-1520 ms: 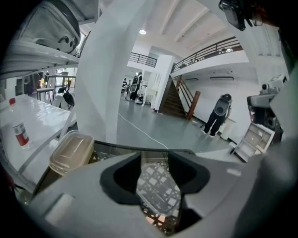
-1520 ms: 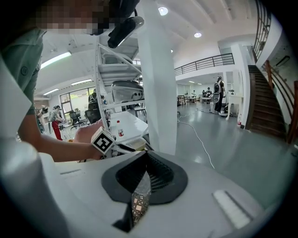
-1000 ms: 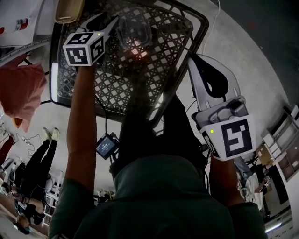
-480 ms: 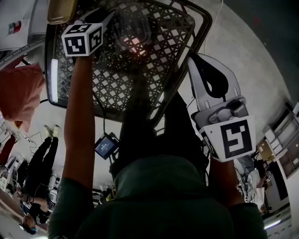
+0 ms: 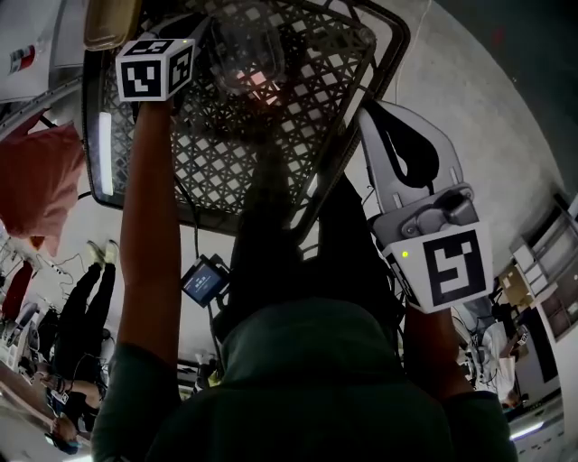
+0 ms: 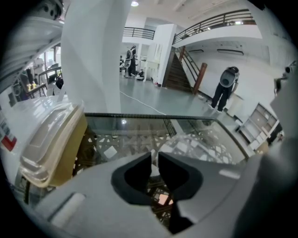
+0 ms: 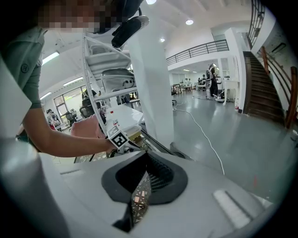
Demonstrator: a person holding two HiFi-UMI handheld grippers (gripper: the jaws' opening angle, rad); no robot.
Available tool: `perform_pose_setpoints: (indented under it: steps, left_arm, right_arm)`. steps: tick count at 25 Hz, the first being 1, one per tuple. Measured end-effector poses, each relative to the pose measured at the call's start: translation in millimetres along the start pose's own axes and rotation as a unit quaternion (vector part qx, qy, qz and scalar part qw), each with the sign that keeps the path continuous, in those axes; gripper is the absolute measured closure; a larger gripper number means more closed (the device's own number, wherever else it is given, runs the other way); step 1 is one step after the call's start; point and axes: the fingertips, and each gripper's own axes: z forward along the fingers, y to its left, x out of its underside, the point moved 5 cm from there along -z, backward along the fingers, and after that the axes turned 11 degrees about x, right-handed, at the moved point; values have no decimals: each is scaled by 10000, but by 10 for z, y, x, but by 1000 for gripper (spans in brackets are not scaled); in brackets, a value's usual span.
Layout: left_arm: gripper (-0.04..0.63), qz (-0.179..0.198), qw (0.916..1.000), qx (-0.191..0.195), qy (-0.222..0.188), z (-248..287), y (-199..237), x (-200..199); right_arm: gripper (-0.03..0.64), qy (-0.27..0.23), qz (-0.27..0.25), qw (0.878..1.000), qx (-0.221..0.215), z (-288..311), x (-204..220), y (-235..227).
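Head view: the left gripper meets a clear container at the far left of the black lattice basket. The right gripper hangs near the basket's right rim.

Left gripper view: the jaws are narrowed onto the container's edge.

Right gripper view: the jaws are together and hold nothing.

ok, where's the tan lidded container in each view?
Head view: tan lidded container at the top-left edge, at a corner of the black lattice basket.
Left gripper view: large, on the left side, beside the basket's rim.
Right gripper view: small, just left of centre.
Shared landmark: the basket, in all three.
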Motion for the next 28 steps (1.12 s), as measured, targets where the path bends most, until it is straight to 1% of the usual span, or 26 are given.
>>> perform_pose_setpoints:
  steps: [3,8,15,19,25,28]
  left_arm:
    - [573,99,9999,70,124,29,-1,-38]
    - [581,25,9997,191,161,37,-11,-72]
    - [592,36,9998,141,166,7,-18,-87]
    - [594,43,9998,131,124,-42,-32,-100]
    - [594,73,9999,89,-16,-188,-41,-135]
    - [594,143,9998,55,-91,-284,-82,-169]
  right_arm:
    - [611,23,-45,10000,-27,6,1,-9]
    - [611,-14,120,9999,78,0,-16,-61]
    - [611,-48,117,9999,38,4,-24,-71]
    - [611,-7,43,10000,4,10,-17,-75]
    - [611,-51,61,10000,37,27,-70,-29]
    - [611,-5,-96,9999,-31,13,-83,-1]
